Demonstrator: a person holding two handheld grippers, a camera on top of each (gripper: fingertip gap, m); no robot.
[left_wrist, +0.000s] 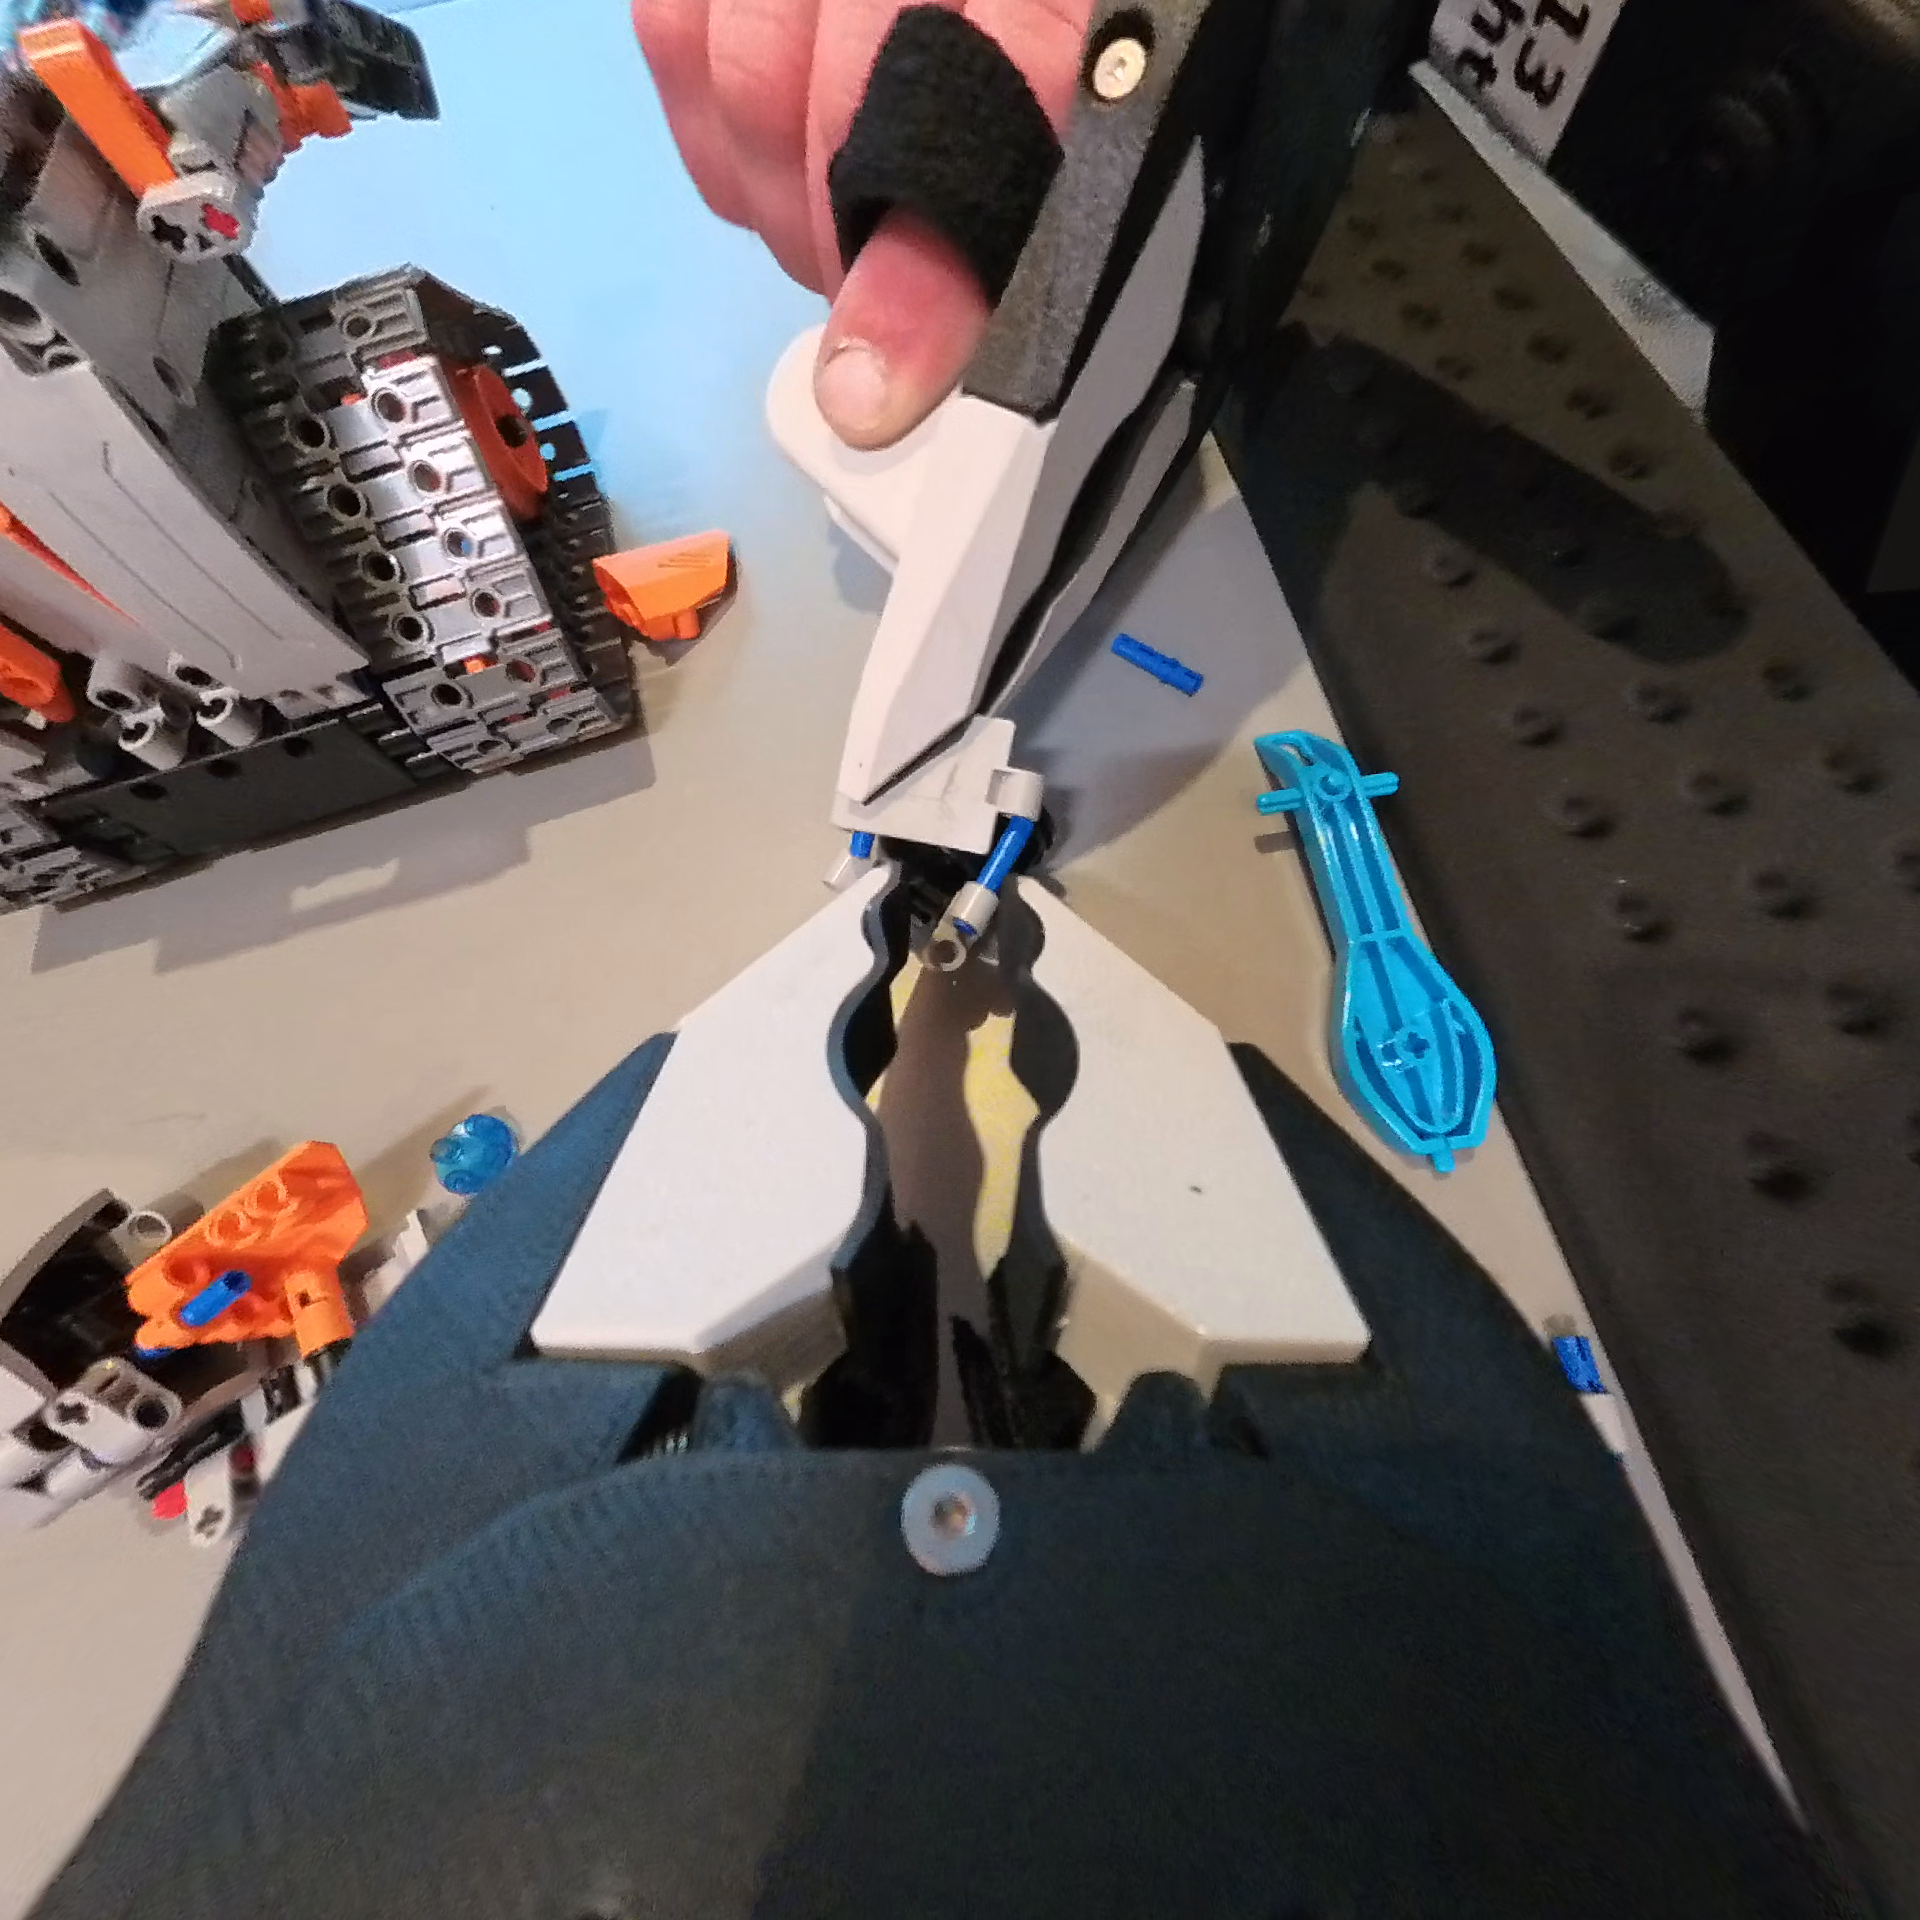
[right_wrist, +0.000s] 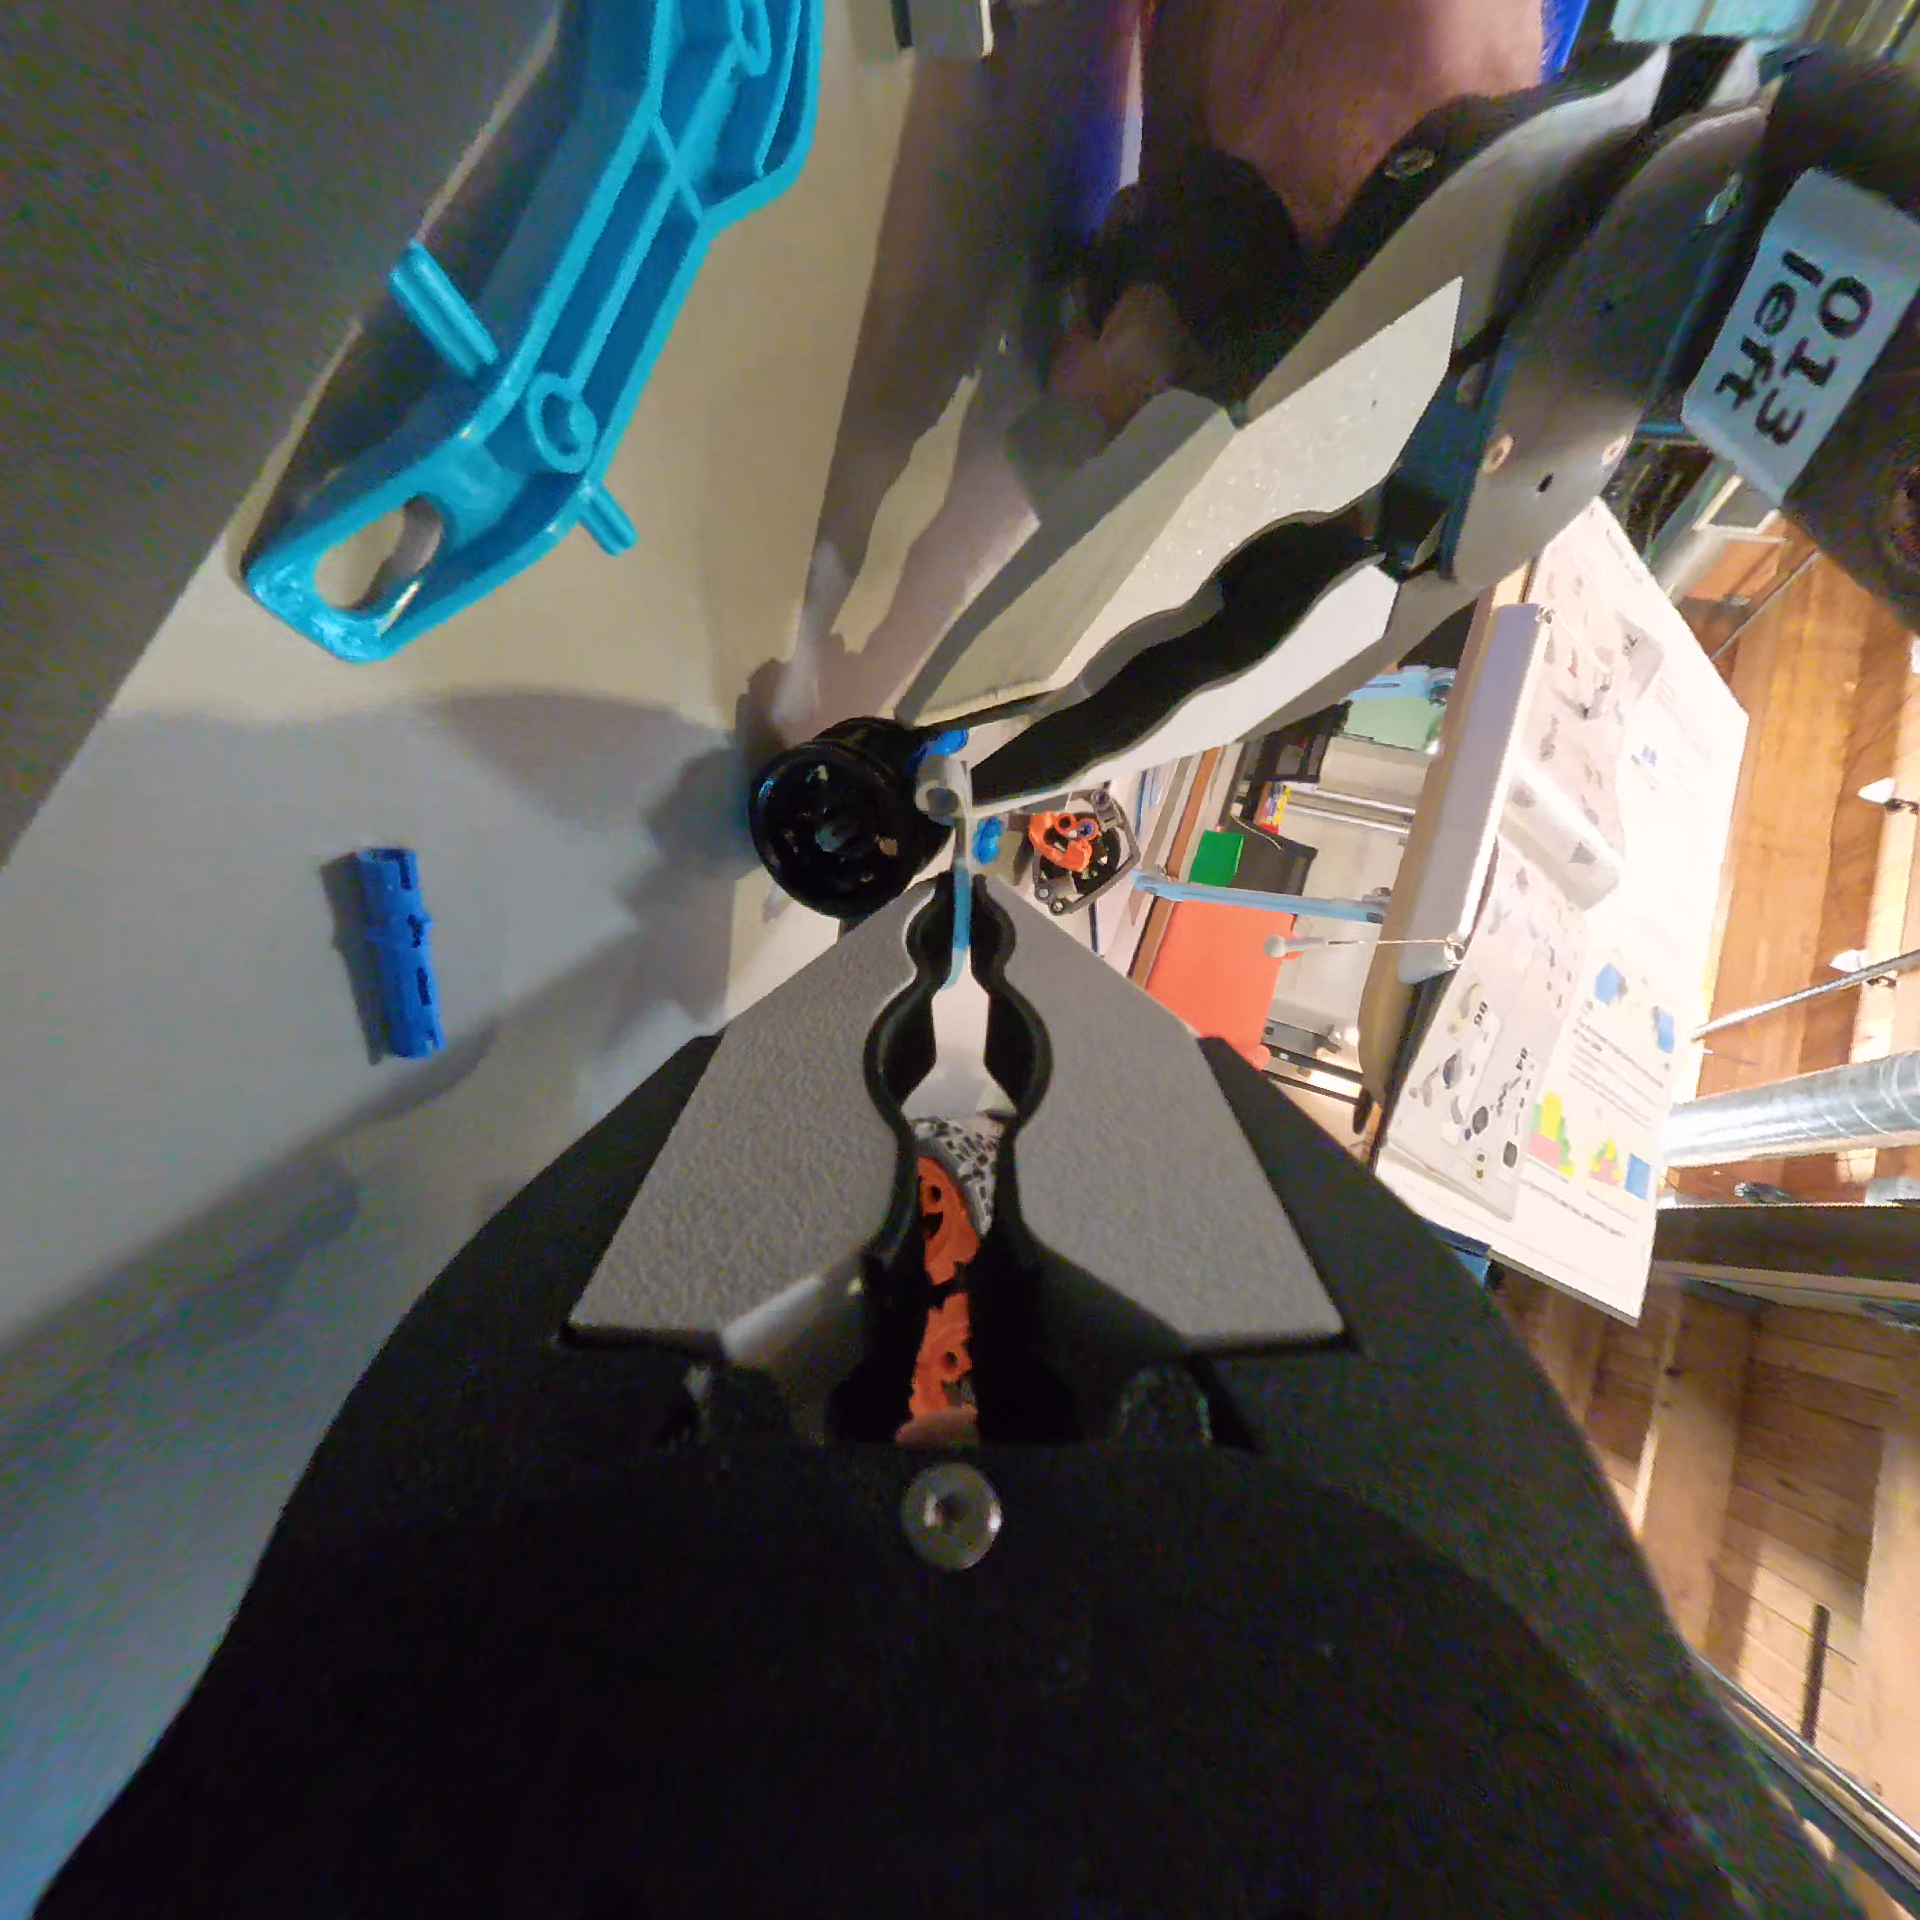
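In the left wrist view my left gripper (left_wrist: 951, 904) is shut on a small black round part (left_wrist: 920, 894). My right gripper (left_wrist: 935, 831), held by a hand (left_wrist: 883, 260), comes down from above, tip to tip with the left. A blue axle with grey connectors (left_wrist: 992, 868) sits between the two tips. In the right wrist view my right gripper (right_wrist: 961, 914) is shut on the thin blue axle (right_wrist: 964, 925). The left gripper (right_wrist: 956, 748) reaches in from the upper right and holds the black round part (right_wrist: 831, 821), which touches the axle's grey connector (right_wrist: 940, 779).
A grey, black and orange tracked model (left_wrist: 364, 540) stands at the left with a loose orange piece (left_wrist: 665, 587). A turquoise separator tool (left_wrist: 1371, 956) and a blue pin (left_wrist: 1155, 663) lie beside a black perforated board (left_wrist: 1662, 727). An orange-grey subassembly (left_wrist: 239, 1288) lies lower left. An instruction booklet (right_wrist: 1558, 883) stands behind. My two grippers' fingertips are within a few centimetres of each other.
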